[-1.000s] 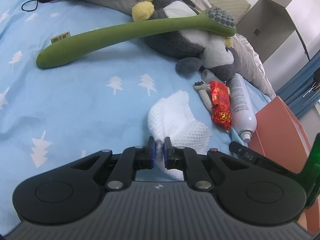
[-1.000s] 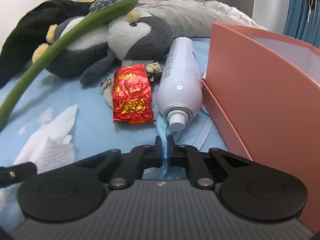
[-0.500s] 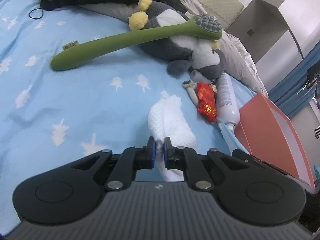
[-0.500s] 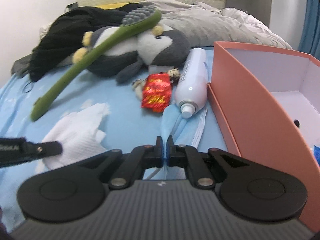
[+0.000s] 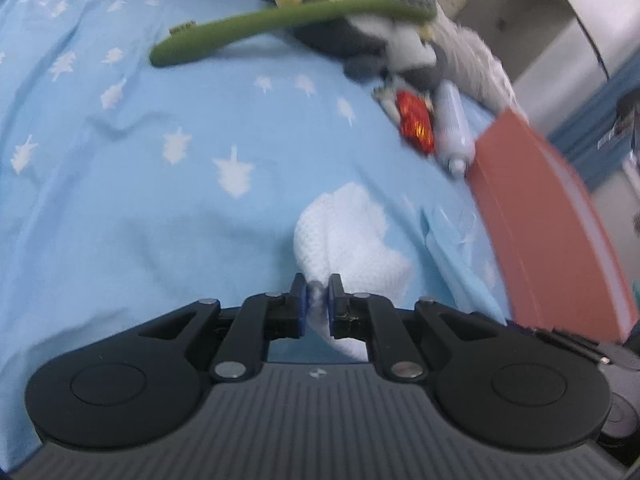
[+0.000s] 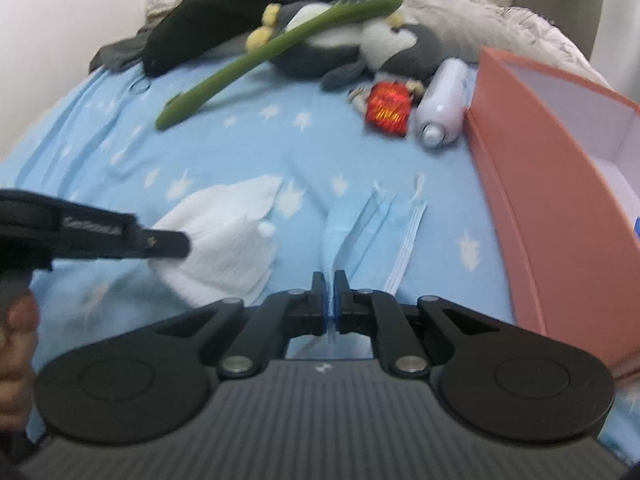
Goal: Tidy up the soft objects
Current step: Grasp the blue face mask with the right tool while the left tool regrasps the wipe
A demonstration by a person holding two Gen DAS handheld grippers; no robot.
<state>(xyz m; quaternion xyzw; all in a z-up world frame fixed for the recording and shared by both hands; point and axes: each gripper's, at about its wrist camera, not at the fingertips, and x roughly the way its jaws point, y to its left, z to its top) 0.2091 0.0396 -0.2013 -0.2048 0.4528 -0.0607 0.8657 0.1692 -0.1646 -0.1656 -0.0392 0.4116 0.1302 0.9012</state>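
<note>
The mask (image 6: 372, 236) was pinched at its near end between the pads of the right gripper (image 6: 330, 300), its pleated blue body trailing away from the jaws across the sheet (image 5: 160, 200), long axis running straight out along the fingers with the white ear loops spilling to the right. Beside it on the left, the white cloth (image 6: 228, 236) hung from the left gripper (image 5: 317, 300), whose pads were pressed together on a bunched corner, the rest of the cloth lying ahead of the fingers on the bed. The relation that mattered was the box (image 6: 560, 184): it stood to the right of both grippers, its coral wall just beside the mask's loops and its open white inside facing up, so the right hand was plainly the nearer of the two and would, I judged, only have to lift and swing right over the rim. The cloth lay further off, with the mask between it and the box. Both views were smeared, so whether either piece was clear of the sheet I could not tell. Well beyond them lay the penguin (image 6: 360, 48), a green brush (image 6: 256, 60), a red packet (image 6: 388, 108) and a white bottle (image 6: 440, 100).
</note>
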